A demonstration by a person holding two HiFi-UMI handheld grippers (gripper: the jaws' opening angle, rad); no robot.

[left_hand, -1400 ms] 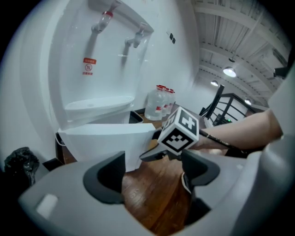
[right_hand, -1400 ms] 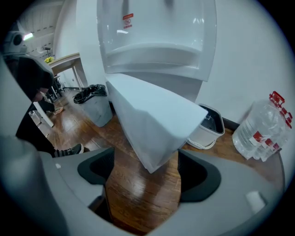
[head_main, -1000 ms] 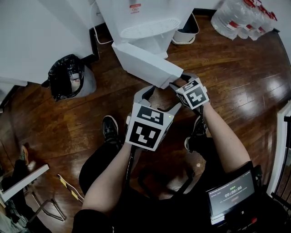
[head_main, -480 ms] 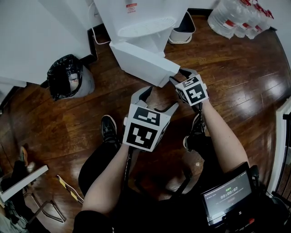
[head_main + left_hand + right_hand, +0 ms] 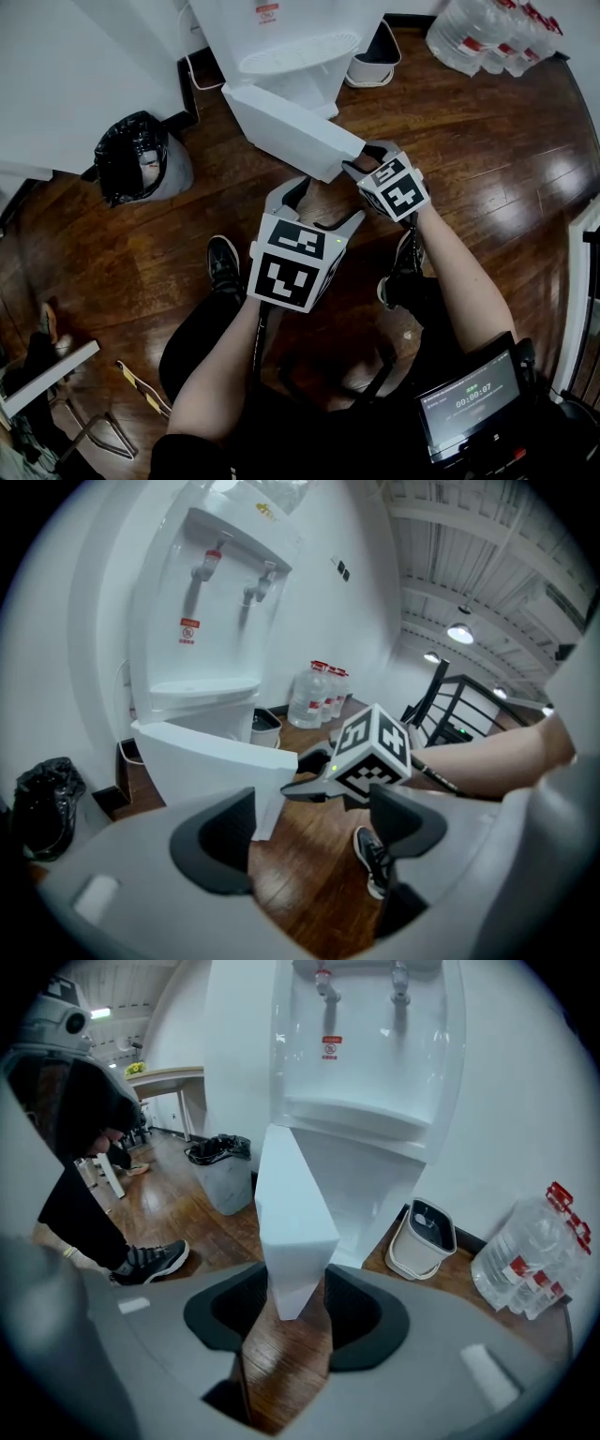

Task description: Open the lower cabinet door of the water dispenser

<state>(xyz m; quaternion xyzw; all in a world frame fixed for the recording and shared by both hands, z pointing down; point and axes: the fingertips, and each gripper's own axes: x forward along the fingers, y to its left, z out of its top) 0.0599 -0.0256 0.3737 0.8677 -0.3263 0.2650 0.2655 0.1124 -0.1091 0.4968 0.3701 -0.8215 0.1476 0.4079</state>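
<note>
Your right gripper (image 5: 296,1299) has the free edge of the door (image 5: 292,1211) between its jaws. They have just been closing, and both pads (image 5: 240,1312) now look pressed against the panel's two faces near its lower corner. So you have a clamp on the door, though a narrow one, right at the edge.

The door hangs off the front of the dispenser (image 5: 367,1063) and already stands swung well out from it, with its outer edge pointing towards you over the floor (image 5: 469,141). Your left gripper (image 5: 311,832) hovers just beside the right one, jaws apart with nothing between them, taking no part.

By my reading you are in the pulling step: the grip is made and the door is partly to mostly open. The next move is to carry that edge on round its arc, away from the dispenser, until the opening is fully clear.

- Follow the curve rather than dragging straight back, or the thin edge may slip out of the pads.
- Let the gripper roll with the panel as it swings.
- Hold the left gripper out of the door's path.
- Release only once the door rests open without help.
</note>
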